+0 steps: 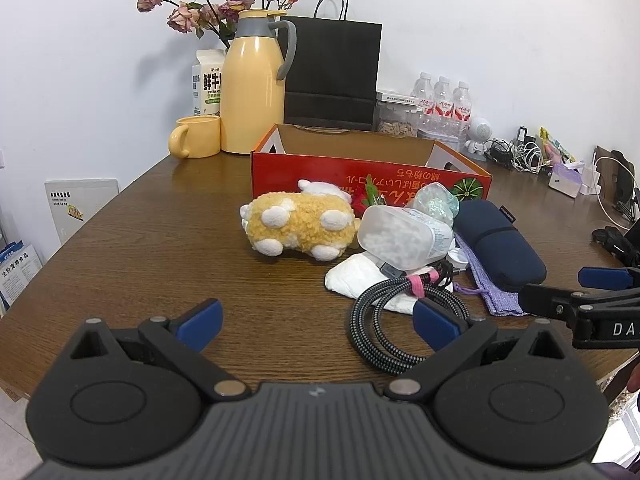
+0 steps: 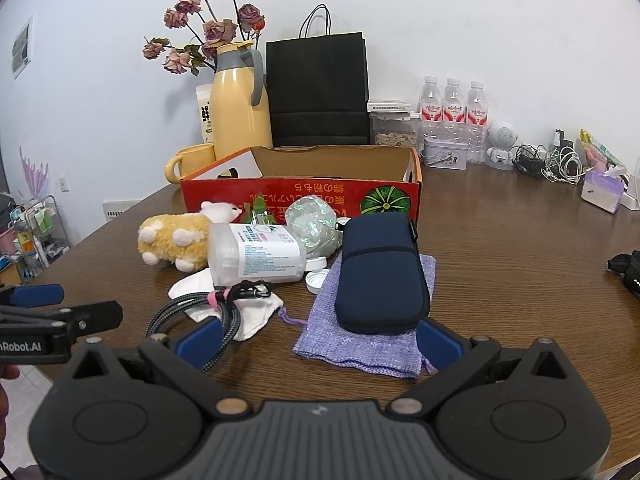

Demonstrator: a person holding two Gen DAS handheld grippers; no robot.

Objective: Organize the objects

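An open red cardboard box (image 1: pixel 360 174) (image 2: pixel 304 196) stands mid-table. In front of it lies a pile: a yellow plush toy (image 1: pixel 300 224) (image 2: pixel 176 240), a clear plastic jar (image 1: pixel 400 238) (image 2: pixel 256 256), a shiny wrapped ball (image 2: pixel 314 222), a navy zip pouch (image 1: pixel 500 244) (image 2: pixel 380 272) on a purple knit bag (image 2: pixel 360 344), a coiled braided cable (image 1: pixel 384 320) (image 2: pixel 192 312) and a white cloth (image 1: pixel 360 276). My left gripper (image 1: pixel 318 326) is open, near the cable. My right gripper (image 2: pixel 318 342) is open, just before the navy pouch.
At the back stand a yellow thermos (image 1: pixel 252 84), a yellow mug (image 1: pixel 196 136), a milk carton (image 1: pixel 206 80), dried roses (image 1: pixel 216 0), a black paper bag (image 1: pixel 332 68), water bottles (image 2: pixel 452 108), a small tin (image 2: pixel 444 154) and tangled chargers (image 2: pixel 548 164). The table edge runs close below both grippers.
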